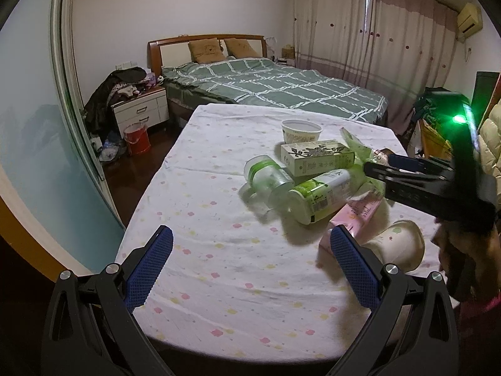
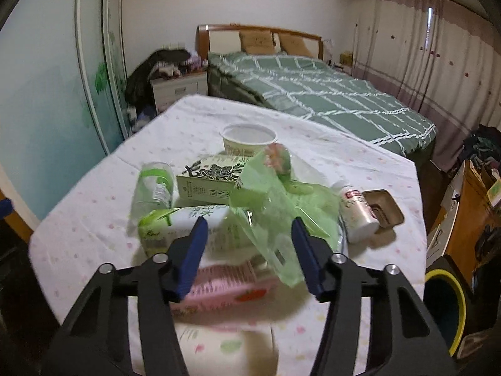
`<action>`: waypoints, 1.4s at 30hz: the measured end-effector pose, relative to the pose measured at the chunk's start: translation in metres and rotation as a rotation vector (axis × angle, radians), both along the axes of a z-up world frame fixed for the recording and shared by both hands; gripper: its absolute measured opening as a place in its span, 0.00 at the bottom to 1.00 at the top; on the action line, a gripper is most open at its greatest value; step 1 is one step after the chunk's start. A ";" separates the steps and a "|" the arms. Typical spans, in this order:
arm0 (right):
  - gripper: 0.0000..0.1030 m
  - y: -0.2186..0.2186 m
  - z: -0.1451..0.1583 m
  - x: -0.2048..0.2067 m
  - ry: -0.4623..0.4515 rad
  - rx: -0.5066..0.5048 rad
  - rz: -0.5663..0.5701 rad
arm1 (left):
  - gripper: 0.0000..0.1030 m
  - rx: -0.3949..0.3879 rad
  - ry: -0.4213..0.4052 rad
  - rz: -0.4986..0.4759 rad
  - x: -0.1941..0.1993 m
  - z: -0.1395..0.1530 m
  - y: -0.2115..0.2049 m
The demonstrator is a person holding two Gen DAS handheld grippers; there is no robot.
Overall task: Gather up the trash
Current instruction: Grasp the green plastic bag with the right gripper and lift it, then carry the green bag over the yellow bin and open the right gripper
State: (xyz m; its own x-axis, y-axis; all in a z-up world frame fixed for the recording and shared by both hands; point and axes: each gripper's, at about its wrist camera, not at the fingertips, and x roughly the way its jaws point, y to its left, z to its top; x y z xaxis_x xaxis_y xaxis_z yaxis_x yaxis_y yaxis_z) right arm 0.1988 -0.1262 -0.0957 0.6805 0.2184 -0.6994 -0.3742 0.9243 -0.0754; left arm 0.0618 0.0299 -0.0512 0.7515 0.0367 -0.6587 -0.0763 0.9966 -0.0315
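Trash is piled on the table [image 1: 203, 206] with its flowered cloth: a crumpled green plastic bag [image 2: 269, 206], a green-labelled bottle [image 1: 322, 195] on its side, a clear jar [image 1: 266, 177], a printed carton [image 1: 316, 156], a paper bowl [image 1: 300, 130], a pink box [image 1: 357, 216] and a tipped paper cup [image 1: 397, 244]. My right gripper [image 2: 252, 228] hangs over the pile, jaws apart, with the green bag between them but not pinched. In the left wrist view, the right gripper [image 1: 372, 167] reaches in from the right. My left gripper [image 1: 252, 235] is open over bare cloth, its right finger beside the pink box.
A small white bottle [image 2: 357, 213] and a brown tray [image 2: 383, 206] lie at the pile's right. A yellow-rimmed bin [image 2: 444, 307] stands below the table's right edge. Beyond are a bed [image 1: 281, 87], a nightstand [image 1: 141, 109] and a red bucket [image 1: 136, 138].
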 end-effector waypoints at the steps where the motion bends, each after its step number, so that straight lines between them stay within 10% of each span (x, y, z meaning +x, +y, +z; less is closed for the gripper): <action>1: 0.50 0.001 -0.003 0.003 0.002 -0.010 -0.005 | 0.96 0.001 0.002 0.001 0.001 -0.001 0.001; 5: 0.50 0.006 -0.015 0.023 0.024 -0.049 -0.022 | 0.96 -0.003 0.013 0.000 0.007 -0.005 0.003; 9: 0.21 0.001 -0.021 0.037 0.048 -0.044 -0.035 | 0.96 -0.005 0.023 -0.006 0.012 -0.009 0.004; 15: 0.07 -0.014 0.000 0.021 -0.005 0.026 -0.030 | 0.96 -0.007 0.043 -0.016 0.021 -0.015 0.001; 30: 0.05 -0.099 0.074 -0.037 -0.175 0.138 -0.102 | 0.96 0.001 0.038 -0.084 0.025 -0.019 -0.024; 42: 0.05 -0.264 0.035 -0.028 -0.104 0.161 -0.481 | 0.96 0.003 0.052 -0.185 0.034 -0.032 -0.067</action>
